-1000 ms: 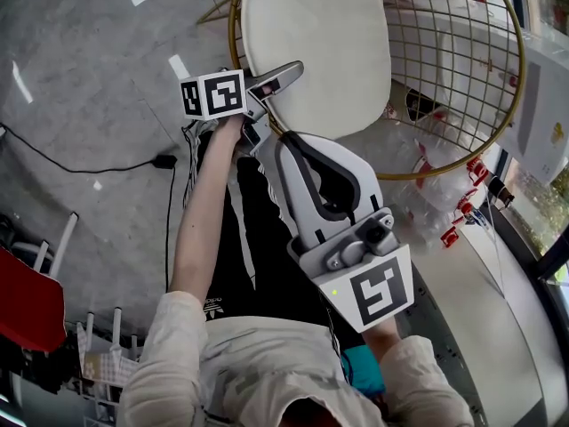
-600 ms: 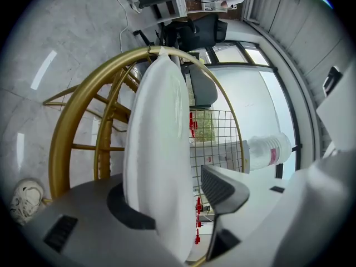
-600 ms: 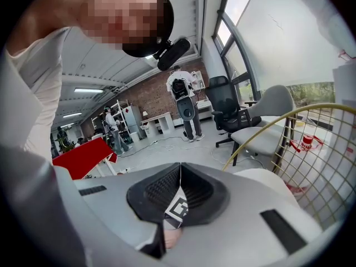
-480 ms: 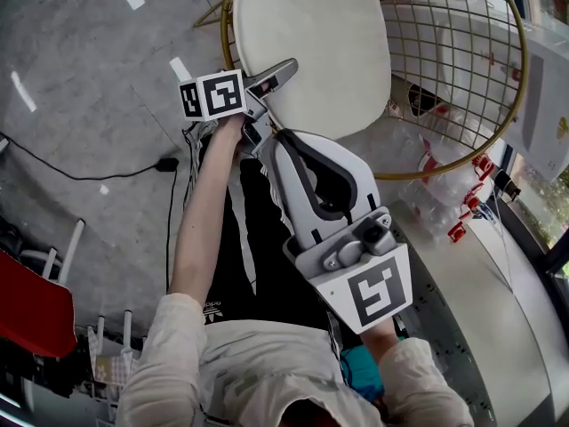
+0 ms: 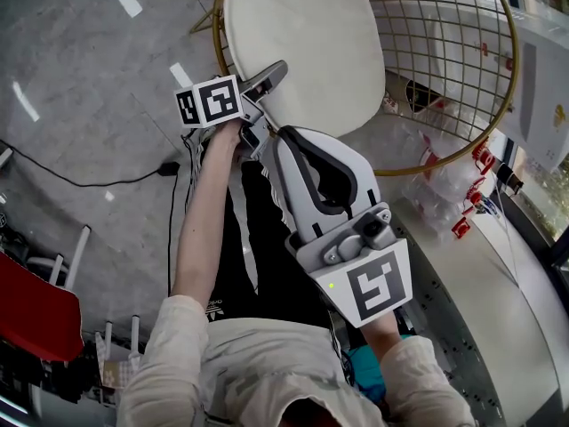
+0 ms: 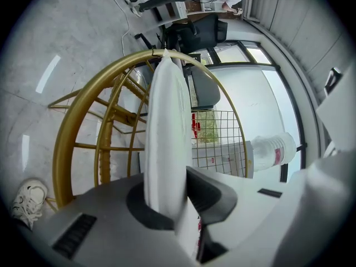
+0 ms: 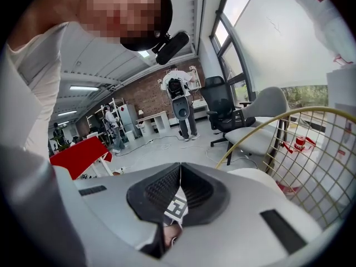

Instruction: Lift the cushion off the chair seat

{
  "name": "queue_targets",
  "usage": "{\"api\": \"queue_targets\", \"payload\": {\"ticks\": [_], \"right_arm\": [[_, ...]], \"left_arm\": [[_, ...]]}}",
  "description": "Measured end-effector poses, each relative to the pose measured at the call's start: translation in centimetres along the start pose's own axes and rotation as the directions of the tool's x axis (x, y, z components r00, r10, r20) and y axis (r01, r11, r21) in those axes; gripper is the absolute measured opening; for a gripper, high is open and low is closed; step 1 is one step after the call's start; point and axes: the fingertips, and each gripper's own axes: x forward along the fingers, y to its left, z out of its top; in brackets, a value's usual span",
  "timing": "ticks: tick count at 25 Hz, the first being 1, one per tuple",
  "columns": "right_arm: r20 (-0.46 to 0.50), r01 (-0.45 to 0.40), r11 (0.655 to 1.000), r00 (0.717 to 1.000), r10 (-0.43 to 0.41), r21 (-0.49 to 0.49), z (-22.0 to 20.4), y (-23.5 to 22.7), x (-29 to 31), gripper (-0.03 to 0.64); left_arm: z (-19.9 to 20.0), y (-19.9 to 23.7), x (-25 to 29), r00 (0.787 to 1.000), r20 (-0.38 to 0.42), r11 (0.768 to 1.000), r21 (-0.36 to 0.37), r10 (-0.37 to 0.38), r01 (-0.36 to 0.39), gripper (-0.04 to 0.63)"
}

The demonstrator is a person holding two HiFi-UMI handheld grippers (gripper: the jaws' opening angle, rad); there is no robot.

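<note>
White cushion (image 5: 302, 52) lies on the gold chair (image 5: 444, 154), not lifted yet. Left tool (image 6: 167, 204) has just closed on its near edge; right tool (image 7: 179, 191) is shut, empty.

We see a cream-white cushion (image 5: 307, 43), a gold wire-grid chair (image 5: 444, 52) and a grey veined floor (image 5: 89, 78). The grey left hand-held gripper (image 5: 271, 74) and right hand-held gripper (image 5: 274, 142) bear black-and-white square patterns.

A polished grey floor (image 5: 80, 87) streaked with reflected ceiling light carries a black cable (image 5: 169, 229), while farther off a brick wall (image 7: 147, 96), tall windows (image 7: 239, 65), black office chairs (image 7: 219, 107) and a red panel (image 7: 78, 152) fill the room.
</note>
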Motion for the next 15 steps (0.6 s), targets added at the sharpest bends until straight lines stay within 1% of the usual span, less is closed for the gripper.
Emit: {"api": "queue_targets", "payload": {"ticks": [7, 12, 15], "right_arm": [[0.034, -0.002, 1.000, 0.999, 0.003, -0.029, 3.5, 0.9, -0.7, 0.017], [0.078, 0.015, 0.998, 0.997, -0.010, -0.069, 5.7, 2.2, -0.1, 0.017], [0.115, 0.028, 0.997, 0.993, -0.020, -0.073, 8.2, 2.1, -0.9, 0.017]], "left_arm": [[-0.1, -4.3, -0.5, 0.999, -0.001, 0.999, -0.002, -0.036, 0.036, 0.055], [1.2, -6.7, -2.1, 0.998, 0.007, 0.998, 0.024, -0.059, 0.058, 0.052], [2.0, -9.6, -2.7, 0.997, 0.017, 0.997, 0.044, -0.071, 0.070, 0.052]]}}
